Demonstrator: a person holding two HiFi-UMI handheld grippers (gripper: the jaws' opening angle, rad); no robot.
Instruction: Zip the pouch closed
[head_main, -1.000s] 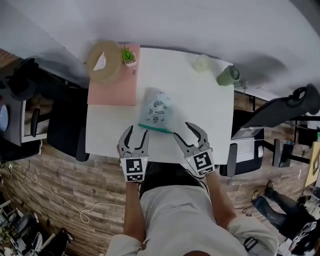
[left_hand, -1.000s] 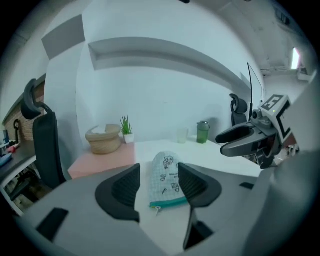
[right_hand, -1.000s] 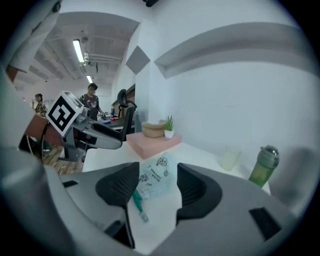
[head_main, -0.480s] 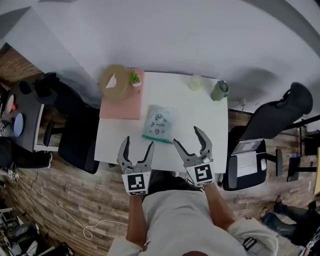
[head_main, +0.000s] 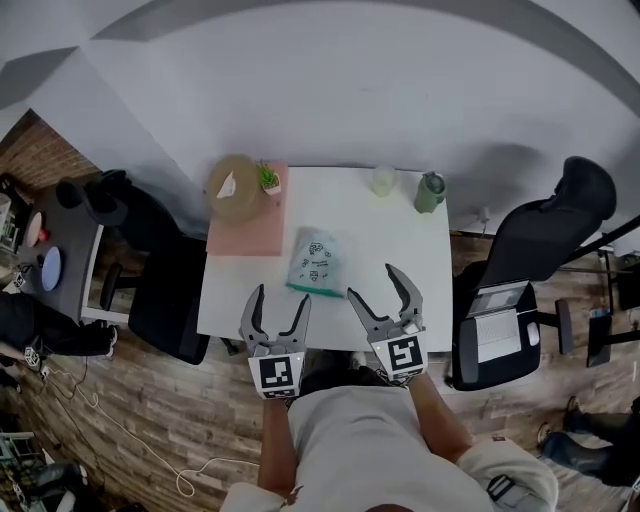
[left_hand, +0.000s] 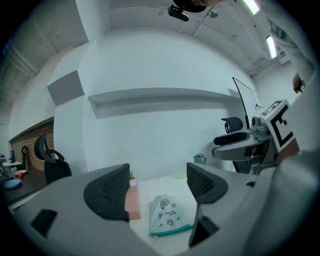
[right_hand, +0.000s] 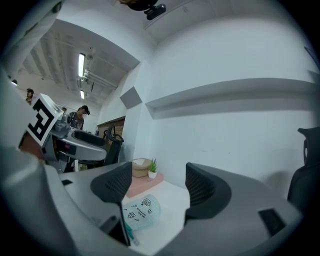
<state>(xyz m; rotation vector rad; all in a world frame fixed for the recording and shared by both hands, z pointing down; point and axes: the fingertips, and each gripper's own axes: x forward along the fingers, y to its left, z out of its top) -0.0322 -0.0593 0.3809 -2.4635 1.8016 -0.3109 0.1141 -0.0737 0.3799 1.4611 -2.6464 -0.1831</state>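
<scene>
A pale blue-green pouch (head_main: 316, 262) with small black drawings and a green zipper edge lies flat on the white table (head_main: 400, 250), zipper edge toward me. It also shows low in the left gripper view as the pouch (left_hand: 167, 216) and in the right gripper view as the pouch (right_hand: 140, 211). My left gripper (head_main: 281, 296) hangs over the table's near edge, open and empty, short of the zipper's left end. My right gripper (head_main: 372, 282) hangs open and empty to the right of the zipper. Both point about level, well above the pouch, with the left gripper (left_hand: 155, 187) and right gripper (right_hand: 155, 187) showing bare pads.
A pink mat (head_main: 245, 225) covers the table's far left, bearing a round tan box (head_main: 234, 187) and a small potted plant (head_main: 268, 179). A pale cup (head_main: 383, 180) and green tumbler (head_main: 429, 192) stand at the far right. Black chairs (head_main: 170, 300) (head_main: 540, 240) flank the table.
Both grippers have lifted up and back from the pouch's zipper edge, and their jaws stand wider. The head view has pulled higher, so the table looks smaller. The pouch has stayed in place.
</scene>
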